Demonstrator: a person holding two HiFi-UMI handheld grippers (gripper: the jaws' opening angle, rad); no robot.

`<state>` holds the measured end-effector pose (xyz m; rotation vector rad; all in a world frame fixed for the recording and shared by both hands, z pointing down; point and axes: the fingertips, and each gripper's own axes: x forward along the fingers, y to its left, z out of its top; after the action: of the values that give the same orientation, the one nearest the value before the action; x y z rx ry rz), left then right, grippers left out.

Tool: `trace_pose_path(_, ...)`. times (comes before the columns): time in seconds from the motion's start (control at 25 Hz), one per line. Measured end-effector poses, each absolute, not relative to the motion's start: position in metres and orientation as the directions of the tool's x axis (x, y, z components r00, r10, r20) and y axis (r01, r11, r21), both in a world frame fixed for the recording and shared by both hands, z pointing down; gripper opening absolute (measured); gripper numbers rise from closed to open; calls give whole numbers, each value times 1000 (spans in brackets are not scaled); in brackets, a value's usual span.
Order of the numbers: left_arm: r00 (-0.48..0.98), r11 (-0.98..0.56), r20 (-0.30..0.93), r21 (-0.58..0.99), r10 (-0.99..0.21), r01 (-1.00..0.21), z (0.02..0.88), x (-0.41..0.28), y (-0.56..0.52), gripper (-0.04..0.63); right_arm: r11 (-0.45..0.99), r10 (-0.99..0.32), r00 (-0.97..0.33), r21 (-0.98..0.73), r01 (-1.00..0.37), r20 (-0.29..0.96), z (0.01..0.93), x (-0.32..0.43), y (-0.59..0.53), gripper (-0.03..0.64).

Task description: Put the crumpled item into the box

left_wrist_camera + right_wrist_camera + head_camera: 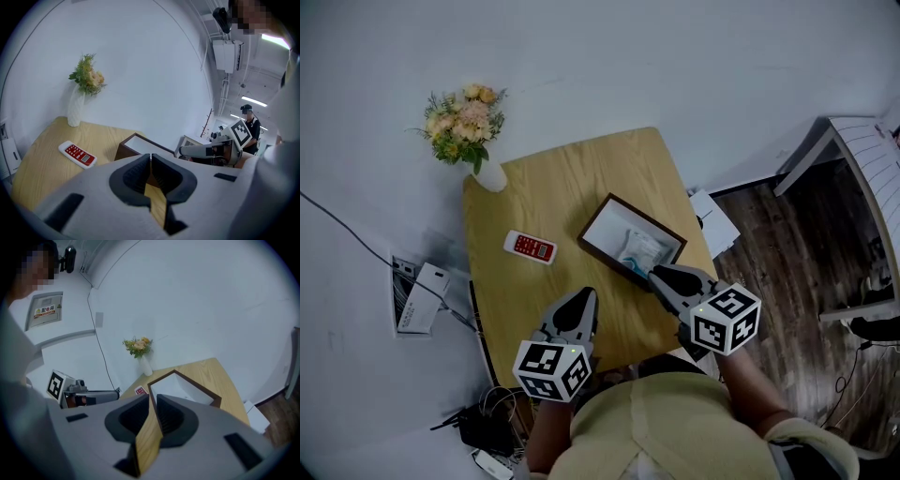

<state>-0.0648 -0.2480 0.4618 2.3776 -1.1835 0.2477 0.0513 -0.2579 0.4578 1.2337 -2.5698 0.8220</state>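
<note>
Holding my left gripper (586, 296) above the table (553, 183), I am keeping its jaws pressed together on nothing. My right gripper (653, 274) is hovering at the box (649, 218) rim, jaws barely a crack apart, empty. The crumpled item (639, 249) is lying inside the box.

Cool, even, diffuse light fills the room; shadows on the worktop (572, 178) are faint. A ceiling strip light (274, 41) glares in the left gripper view. Both gripper views bow strongly, corners black; the left tool (150, 158) and right tool (153, 398) look soft.
</note>
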Motion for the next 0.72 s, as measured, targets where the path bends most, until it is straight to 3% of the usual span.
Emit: trace_pose_path(0.72, 640, -556, 335, 319, -691, -767, 454, -69, -201, 32, 468, -711, -594, -377, -800, 377, 451, 51, -201, 54)
